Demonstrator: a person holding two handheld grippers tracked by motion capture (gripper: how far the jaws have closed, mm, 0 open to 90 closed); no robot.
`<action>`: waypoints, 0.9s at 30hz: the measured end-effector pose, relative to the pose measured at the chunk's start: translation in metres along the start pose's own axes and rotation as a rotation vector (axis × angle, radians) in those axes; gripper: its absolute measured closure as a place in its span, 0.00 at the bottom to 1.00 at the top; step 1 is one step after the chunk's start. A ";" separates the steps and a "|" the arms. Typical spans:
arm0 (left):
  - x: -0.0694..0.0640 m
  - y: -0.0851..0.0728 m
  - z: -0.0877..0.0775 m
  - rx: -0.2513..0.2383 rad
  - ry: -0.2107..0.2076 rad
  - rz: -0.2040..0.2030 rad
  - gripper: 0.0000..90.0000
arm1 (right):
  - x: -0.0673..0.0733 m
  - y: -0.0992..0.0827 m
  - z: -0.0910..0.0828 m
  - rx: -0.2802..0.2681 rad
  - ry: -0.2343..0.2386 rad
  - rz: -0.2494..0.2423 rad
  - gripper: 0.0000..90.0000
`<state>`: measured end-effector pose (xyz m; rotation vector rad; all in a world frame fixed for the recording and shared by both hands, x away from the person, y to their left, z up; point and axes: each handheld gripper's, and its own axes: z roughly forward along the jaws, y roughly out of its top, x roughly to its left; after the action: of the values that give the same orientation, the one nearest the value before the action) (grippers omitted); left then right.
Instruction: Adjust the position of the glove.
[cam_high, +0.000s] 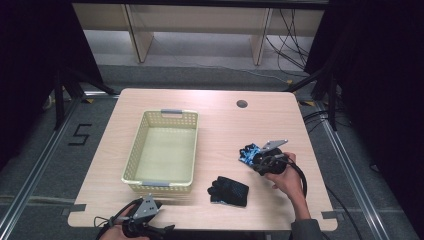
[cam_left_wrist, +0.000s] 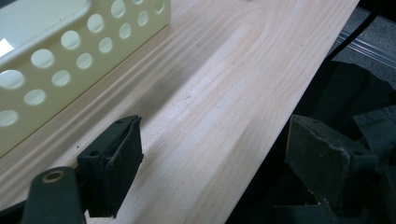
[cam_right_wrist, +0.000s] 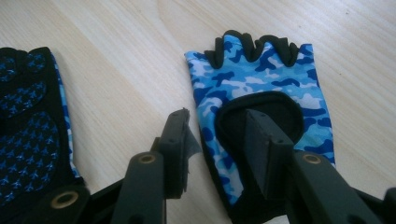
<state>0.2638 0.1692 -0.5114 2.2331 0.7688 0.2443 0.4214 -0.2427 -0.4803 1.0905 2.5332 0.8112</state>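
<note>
**High view: right gripper down on the camouflage glove**

High view shows the right gripper (cam_high: 250, 154) lowered onto a blue camouflage glove (cam_high: 248, 152) lying flat on the wooden table (cam_high: 220, 125), with the person's hand (cam_high: 285, 176) behind it. In the right gripper view, the glove (cam_right_wrist: 261, 84) lies directly ahead of and under the jaws, its short black finger openings pointing away from the gripper. One jaw stands over the glove's black cuff opening; the other stands just off the glove's edge, above bare wood. The jaws are partly spread, with the glove's near edge between them. Whether the pads already press on the fabric cannot be told.

A second glove (cam_right_wrist: 28, 126), dark palm with blue dots facing up, lies off to the side of that gripper, apart from the first. From above, this dark glove (cam_high: 229, 191) sits nearer the person's edge of the table than the gripper.

The left gripper (cam_high: 142, 220) hangs at the near table edge, held in the person's other hand. In the left gripper view its jaws stand wide apart with nothing between them, one over the wood and one beyond the edge. A pale yellow perforated basket (cam_left_wrist: 56, 56) stands just ahead of it; seen from above, the basket (cam_high: 134, 150) is well apart from the right gripper.
</note>
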 end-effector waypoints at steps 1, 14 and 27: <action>0.000 0.000 0.000 -0.001 0.000 -0.001 0.20 | -0.001 -0.001 0.001 -0.008 -0.006 -0.011 0.69; 0.000 0.000 -0.001 0.004 -0.004 0.019 0.20 | -0.004 -0.004 0.010 0.010 -0.005 0.006 0.77; 0.000 0.000 0.001 -0.001 0.000 -0.003 0.20 | -0.012 -0.008 0.011 -0.012 0.018 -0.035 0.96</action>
<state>0.2643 0.1690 -0.5121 2.2307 0.7715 0.2434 0.4299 -0.2514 -0.4934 1.0367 2.5515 0.8289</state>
